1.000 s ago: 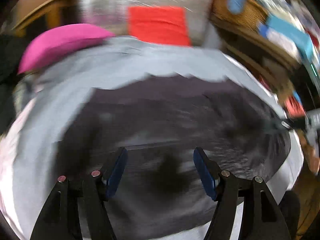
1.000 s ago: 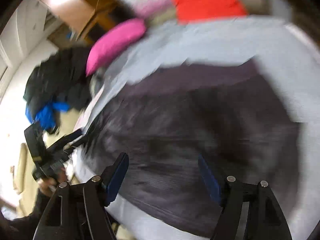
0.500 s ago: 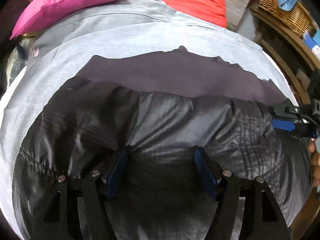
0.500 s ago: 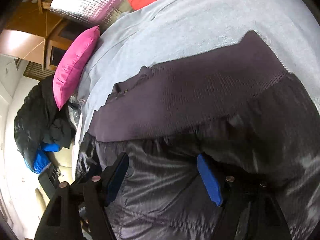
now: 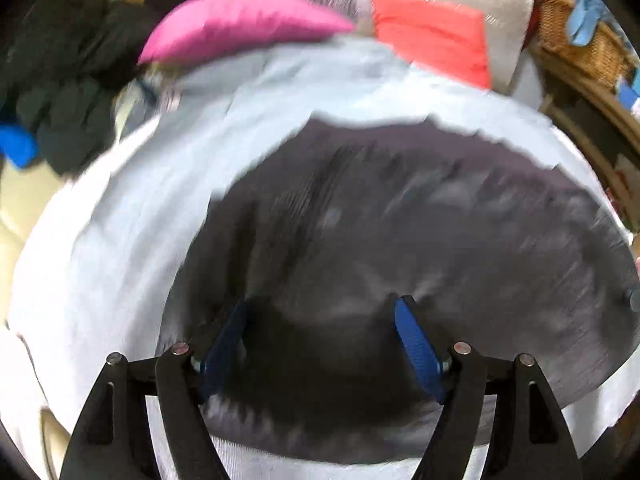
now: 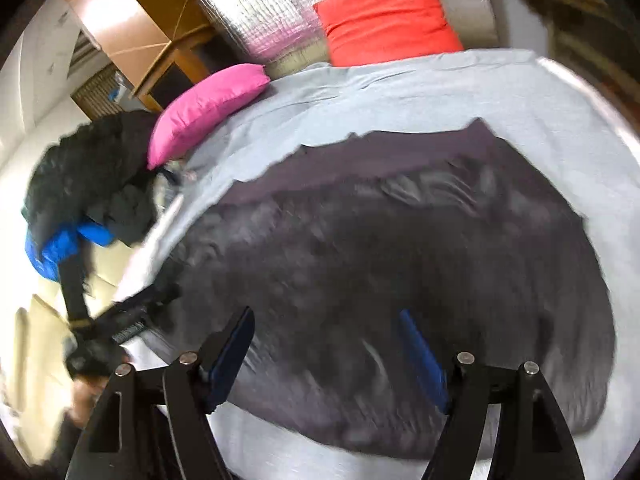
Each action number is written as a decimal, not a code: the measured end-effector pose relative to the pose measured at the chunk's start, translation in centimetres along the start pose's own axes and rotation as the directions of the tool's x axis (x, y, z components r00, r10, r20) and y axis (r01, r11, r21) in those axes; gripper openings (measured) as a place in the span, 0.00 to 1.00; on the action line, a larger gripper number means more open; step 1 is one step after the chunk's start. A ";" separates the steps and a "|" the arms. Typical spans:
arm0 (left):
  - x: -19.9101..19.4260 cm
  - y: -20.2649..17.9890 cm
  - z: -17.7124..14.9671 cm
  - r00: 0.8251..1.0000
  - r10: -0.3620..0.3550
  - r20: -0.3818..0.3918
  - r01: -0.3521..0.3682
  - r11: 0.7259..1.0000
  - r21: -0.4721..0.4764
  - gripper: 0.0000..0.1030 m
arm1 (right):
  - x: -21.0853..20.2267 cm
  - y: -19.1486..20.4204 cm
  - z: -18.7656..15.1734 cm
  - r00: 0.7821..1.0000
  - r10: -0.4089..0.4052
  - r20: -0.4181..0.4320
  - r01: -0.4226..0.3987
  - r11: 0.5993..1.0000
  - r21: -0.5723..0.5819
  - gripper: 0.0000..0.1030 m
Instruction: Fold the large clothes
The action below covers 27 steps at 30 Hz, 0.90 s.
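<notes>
Dark, quilted-looking fabric fills the left wrist view: the jacket [image 5: 400, 248] lies spread on the pale blue bedsheet [image 5: 120, 240], a plain purple-grey band along its far edge toward 12 o'clock. The left gripper [image 5: 320, 344] hangs over the near part of the garment with its blue pads [image 5: 416, 348] wide apart and nothing between them. A pink pillow [image 5: 240, 28] sits at 11 o'clock and a red cushion [image 5: 432, 36] at 1 o'clock (all blurred).

In the right wrist view the jacket [image 6: 380, 272] again covers the middle of the bedsheet [image 6: 400, 96], and the right gripper [image 6: 324, 352] is likewise released and empty above its near edge. The left gripper [image 6: 132, 312] shows at 9 o'clock by the garment's left end. A heap of dark clothes [image 6: 88, 176] lies at 10 o'clock.

This looks like a pause between folds, neither tool gripping. The next move probably calls for each gripper to pinch an edge or corner cleanly, gathering every slippery layer together.
</notes>
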State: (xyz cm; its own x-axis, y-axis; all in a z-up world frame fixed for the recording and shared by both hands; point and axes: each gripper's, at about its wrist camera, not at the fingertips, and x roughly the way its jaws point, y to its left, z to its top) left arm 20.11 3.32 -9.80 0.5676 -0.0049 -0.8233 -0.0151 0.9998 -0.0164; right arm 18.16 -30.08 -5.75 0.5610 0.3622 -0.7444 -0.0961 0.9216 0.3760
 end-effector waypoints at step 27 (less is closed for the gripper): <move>-1.8 6.1 -4.6 0.998 0.057 0.034 -0.049 0.980 -0.194 0.81 | -2.8 -7.2 -3.1 0.947 -0.283 0.152 0.258 0.952 0.162 0.79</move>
State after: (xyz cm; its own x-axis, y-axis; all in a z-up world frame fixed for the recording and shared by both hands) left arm 15.19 9.31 -11.08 0.5938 0.0528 -0.8029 -0.2024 0.9755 -0.0856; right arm 14.76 -37.33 -8.08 0.6832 0.0612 -0.7276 0.1869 0.9486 0.2554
